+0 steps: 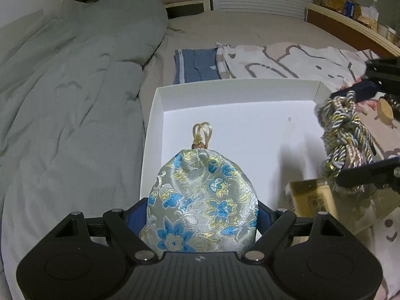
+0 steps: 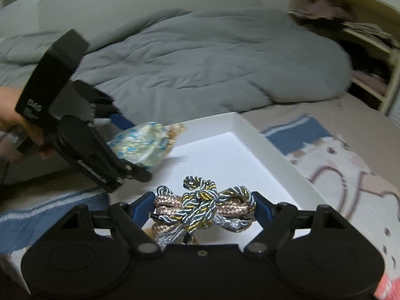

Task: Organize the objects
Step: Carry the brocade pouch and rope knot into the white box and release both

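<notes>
A silver brocade pouch (image 1: 197,182) with blue and yellow flowers and a tan cord loop hangs over the near left part of the open white box (image 1: 237,85). My left gripper (image 1: 202,212) is shut on the pouch. In the right wrist view the pouch (image 2: 142,142) sits in the left gripper (image 2: 135,147) above the white box (image 2: 262,135), with a hand behind it. My right gripper (image 2: 202,200) is shut on a knotted bundle of twisted cords (image 2: 200,207) in gold, blue-white and pink. In the left wrist view the cord bundle (image 1: 345,130) hangs at the box's right edge in the right gripper (image 1: 357,132).
The box lies on a bed. A bunched grey duvet (image 1: 62,87) fills the left side. A folded blue cloth (image 1: 195,65) and a cartoon-print blanket (image 1: 287,60) lie behind the box. A small gold carton (image 1: 310,197) sits at its near right corner. A cluttered shelf (image 1: 350,12) runs far right.
</notes>
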Motion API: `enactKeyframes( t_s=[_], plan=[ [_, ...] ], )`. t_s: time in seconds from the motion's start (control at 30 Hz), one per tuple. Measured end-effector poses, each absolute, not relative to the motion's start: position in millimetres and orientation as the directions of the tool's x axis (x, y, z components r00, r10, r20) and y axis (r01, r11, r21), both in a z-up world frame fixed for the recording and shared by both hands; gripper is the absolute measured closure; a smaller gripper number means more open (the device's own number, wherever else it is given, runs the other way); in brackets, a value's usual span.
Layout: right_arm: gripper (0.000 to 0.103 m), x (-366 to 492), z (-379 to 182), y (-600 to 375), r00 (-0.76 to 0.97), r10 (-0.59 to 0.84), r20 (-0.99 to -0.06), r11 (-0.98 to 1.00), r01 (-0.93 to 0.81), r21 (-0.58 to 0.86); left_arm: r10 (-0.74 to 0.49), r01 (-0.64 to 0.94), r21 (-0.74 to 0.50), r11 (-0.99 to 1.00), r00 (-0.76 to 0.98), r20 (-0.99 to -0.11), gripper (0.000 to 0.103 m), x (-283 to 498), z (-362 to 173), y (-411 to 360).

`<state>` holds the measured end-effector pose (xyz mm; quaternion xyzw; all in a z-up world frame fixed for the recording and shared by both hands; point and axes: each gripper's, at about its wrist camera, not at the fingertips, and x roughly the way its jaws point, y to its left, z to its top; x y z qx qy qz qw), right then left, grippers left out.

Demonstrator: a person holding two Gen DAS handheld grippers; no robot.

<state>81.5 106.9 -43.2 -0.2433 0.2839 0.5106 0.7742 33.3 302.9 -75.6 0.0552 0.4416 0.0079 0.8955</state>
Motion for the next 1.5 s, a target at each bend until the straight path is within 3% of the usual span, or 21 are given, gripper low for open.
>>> enactKeyframes(
  t_s=[0.2, 0.3, 0.53, 0.6, 1.0, 1.5],
  plan=[
    [0.021, 79.2, -48.7, 128.5, 0.254, 0.651, -0.715, 0.276, -0.957, -0.089, 0.064, 0.041, 0.11, 0.993, 0.606, -0.793, 0.018, 31.1, -81.0, 304.6],
    [0.021, 80.5, -52.7, 139.0, 0.223, 0.655, -0.721, 0.242, -0.967, -0.079, 0.099, 0.026, 0.146, 0.989, 0.619, -0.779, 0.005, 26.9, -76.9, 302.3],
    [0.019, 77.7, -66.0, 157.2, 0.159, 0.664, -0.731, 0.164, -0.984, -0.065, 0.123, 0.008, 0.165, 0.986, 0.629, -0.768, 0.005, 21.3, -58.5, 310.7],
    [0.004, 75.3, -66.6, 158.8, 0.15, 0.677, -0.72, 0.153, -0.986, -0.061, 0.126, 0.006, 0.165, 0.986, 0.62, -0.774, 0.005, 21.7, -57.2, 311.9],
    [0.003, 74.1, -61.8, 134.2, 0.162, 0.657, -0.736, 0.184, -0.982, -0.053, 0.135, 0.008, 0.175, 0.985, 0.598, -0.79, 0.005, 19.3, -59.6, 305.6],
    [0.003, 84.9, -25.6, 89.5, 0.251, 0.692, -0.677, 0.356, -0.934, 0.018, 0.123, -0.092, 0.084, 0.992, 0.622, -0.773, 0.0, 6.8, -19.6, 298.6]
  ],
)
